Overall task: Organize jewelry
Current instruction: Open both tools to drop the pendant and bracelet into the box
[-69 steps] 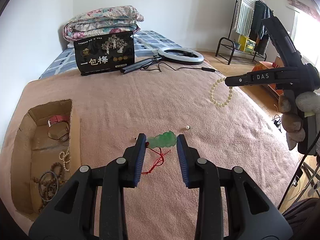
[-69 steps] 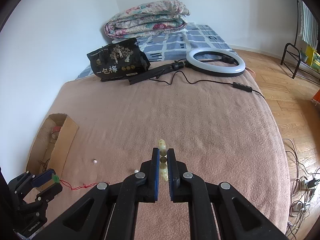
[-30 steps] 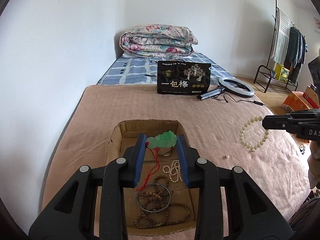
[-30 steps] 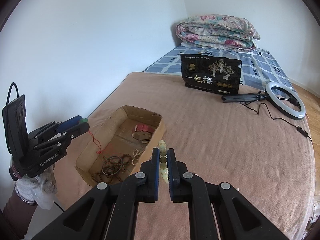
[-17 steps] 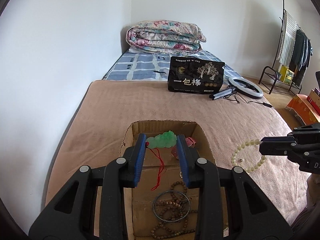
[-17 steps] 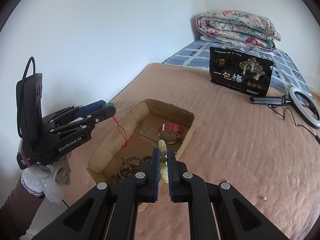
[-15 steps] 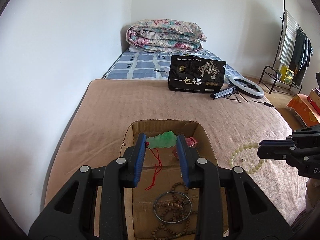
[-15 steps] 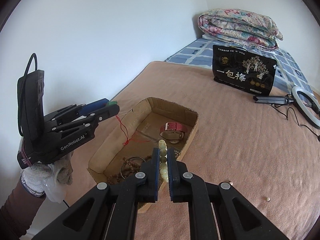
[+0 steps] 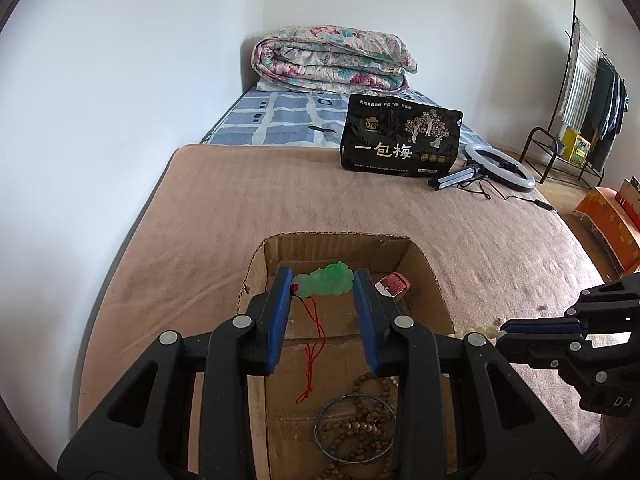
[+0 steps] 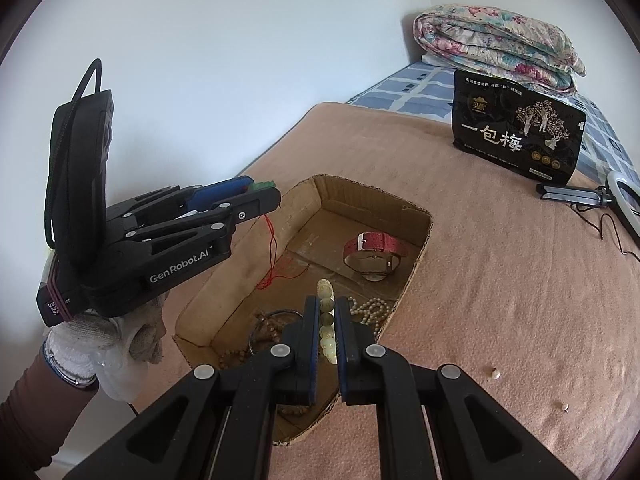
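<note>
Change: both grippers have come in over the cardboard box since the earlier frames, the right one now at its right rim instead of well out over the blanket.
Left gripper: held out level above the box's open top, gloved hand below the handle; fingers part-closed, gripping the green jade pendant from both sides.
Pendant position: crosswise between the blue pads at the fingertips; its red cord hangs down into the box, the tassel end near the cardboard floor.
Right gripper: pointing forward over the box's near right edge; fingers nearly together, clamped on the pale bead bracelet.
Bracelet position: pinched edge-on between the pads, several beads standing up past the fingertips; in the left wrist view only a few beads show beside the right gripper's tip.
Box, near part: brown wooden bead strands and a thin dark bangle on the floor, a small pearl strand by the right wall.
Box, far part: red-strapped watch.
Blanket: two small loose beads to the right of the box.
Farther on the bed: black snack bag, upright; ring light lying flat beside it.
Farthest: folded floral quilt against the wall.
</note>
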Action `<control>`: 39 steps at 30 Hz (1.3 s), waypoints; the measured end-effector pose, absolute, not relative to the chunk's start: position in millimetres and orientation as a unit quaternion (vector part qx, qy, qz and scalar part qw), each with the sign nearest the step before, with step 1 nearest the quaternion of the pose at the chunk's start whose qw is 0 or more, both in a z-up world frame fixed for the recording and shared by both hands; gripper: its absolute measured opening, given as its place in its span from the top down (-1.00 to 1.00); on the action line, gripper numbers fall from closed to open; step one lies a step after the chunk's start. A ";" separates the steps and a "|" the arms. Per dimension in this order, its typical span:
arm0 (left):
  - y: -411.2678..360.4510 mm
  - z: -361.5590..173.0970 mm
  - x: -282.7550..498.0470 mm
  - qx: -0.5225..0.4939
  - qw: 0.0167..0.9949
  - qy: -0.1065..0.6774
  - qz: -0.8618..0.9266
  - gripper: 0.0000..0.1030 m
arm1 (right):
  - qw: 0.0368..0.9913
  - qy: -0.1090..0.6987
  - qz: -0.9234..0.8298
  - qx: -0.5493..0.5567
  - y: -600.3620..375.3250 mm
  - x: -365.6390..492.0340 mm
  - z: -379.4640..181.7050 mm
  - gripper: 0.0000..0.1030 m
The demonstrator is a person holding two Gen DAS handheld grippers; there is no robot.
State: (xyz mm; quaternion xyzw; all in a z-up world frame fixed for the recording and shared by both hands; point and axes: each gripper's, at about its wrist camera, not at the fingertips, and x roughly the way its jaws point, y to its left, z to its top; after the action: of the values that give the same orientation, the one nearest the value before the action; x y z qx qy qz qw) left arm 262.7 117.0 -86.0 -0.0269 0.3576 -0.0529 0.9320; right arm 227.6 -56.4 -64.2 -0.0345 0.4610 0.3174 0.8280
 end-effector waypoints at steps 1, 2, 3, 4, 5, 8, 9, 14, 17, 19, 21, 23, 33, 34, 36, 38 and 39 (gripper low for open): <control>116.9 -87.0 263.2 -0.027 0.932 0.358 -0.053 0.39 | 0.827 0.462 0.318 -0.035 -55.1 227.8 -65.1 0.90; 117.0 -88.0 264.1 -0.028 0.931 0.359 -0.054 0.39 | 0.827 0.462 0.319 -0.036 -54.0 228.3 -66.5 0.90; 117.1 -88.9 264.7 -0.028 0.931 0.360 -0.054 0.39 | 0.826 0.463 0.319 -0.038 -52.9 228.5 -67.5 0.90; 117.2 -88.9 264.6 -0.028 0.931 0.360 -0.054 0.39 | 0.826 0.463 0.320 -0.040 -51.9 228.6 -68.1 0.90; 117.2 -88.9 264.6 -0.028 0.931 0.360 -0.055 0.39 | 0.825 0.463 0.321 -0.041 -51.0 228.5 -68.6 0.90; 117.2 -90.1 265.8 -0.029 0.931 0.360 -0.055 0.39 | 0.824 0.464 0.323 -0.043 -48.5 228.1 -69.5 0.90; 117.2 -90.8 266.4 -0.029 0.931 0.360 -0.055 0.39 | 0.824 0.464 0.323 -0.044 -47.9 228.1 -69.8 0.90; 117.5 -90.0 265.8 -0.029 0.931 0.360 -0.055 0.39 | 0.823 0.463 0.327 -0.049 -44.1 227.0 -70.1 0.88; 117.4 -90.4 266.0 -0.028 0.931 0.359 -0.056 0.39 | 0.824 0.458 0.329 -0.053 -42.1 226.3 -68.4 0.64; 116.9 -91.3 266.6 -0.028 0.931 0.359 -0.056 0.39 | 0.828 0.451 0.327 -0.057 -41.4 224.3 -66.1 0.36; 115.8 -93.3 267.7 -0.028 0.931 0.359 -0.055 0.28 | 0.830 0.448 0.327 -0.060 -41.1 223.6 -65.1 0.27; 114.5 -93.7 267.5 -0.029 0.933 0.355 -0.053 -0.05 | 0.832 0.446 0.324 -0.062 -42.0 223.6 -64.8 0.00; 112.8 -90.4 264.6 -0.028 0.936 0.347 -0.051 -0.22 | 0.849 0.428 0.307 -0.052 -56.0 222.0 -59.7 -0.71; 114.1 -90.3 264.6 -0.028 0.936 0.347 -0.050 -0.22 | 0.849 0.427 0.306 -0.051 -57.5 221.9 -59.3 -0.74; 112.4 -88.6 264.5 -0.027 0.936 0.346 -0.051 -0.22 | 0.852 0.425 0.302 -0.048 -60.4 221.9 -58.4 -0.76; 111.4 -86.3 263.1 -0.026 0.937 0.345 -0.050 -0.22 | 0.853 0.424 0.300 -0.047 -63.4 221.8 -57.3 -0.76; 110.4 -85.2 262.4 -0.026 0.937 0.345 -0.050 -0.22 | 0.854 0.423 0.298 -0.046 -65.0 221.5 -56.6 -0.76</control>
State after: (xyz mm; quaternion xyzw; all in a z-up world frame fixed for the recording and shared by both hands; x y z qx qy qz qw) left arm 262.4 110.4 -85.2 -0.0260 0.3448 -0.0500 0.9370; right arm 221.5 -65.0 -56.6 -0.0461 0.4230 0.2982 0.8544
